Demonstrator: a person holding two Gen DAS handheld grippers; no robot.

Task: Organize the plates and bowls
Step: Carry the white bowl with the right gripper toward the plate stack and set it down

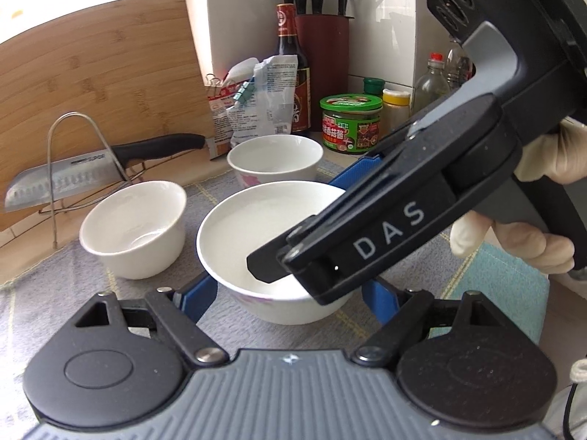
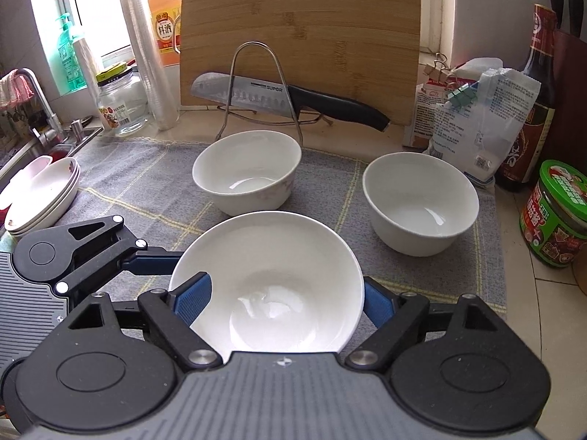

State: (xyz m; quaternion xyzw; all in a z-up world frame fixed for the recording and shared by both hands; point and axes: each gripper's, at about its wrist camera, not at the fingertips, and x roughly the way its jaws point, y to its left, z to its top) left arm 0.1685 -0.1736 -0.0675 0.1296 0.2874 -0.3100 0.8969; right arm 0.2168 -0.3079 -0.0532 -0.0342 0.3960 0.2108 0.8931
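**Two grippers around the nearest white bowl**

The glossy white ceramic bowl (image 2: 271,286) sits nearest, on the grey checked cloth mat (image 2: 154,183). The right gripper (image 2: 282,300) has its ribbed blue pads on either side of the near wall, the left pad (image 2: 192,299) inside the rim; whether they pinch it I cannot tell. The left gripper (image 1: 290,293) straddles the same bowl (image 1: 256,234), spread wide; its contact is hidden by the right tool's black body. Behind stand two smaller, deeper white bowls (image 2: 247,168) (image 2: 422,201). At the left edge lie stacked shallow white plates (image 2: 40,198), partly cut off. A steel knife (image 2: 279,99) rests on a wire rack (image 2: 256,84) against the bamboo board (image 2: 301,18).
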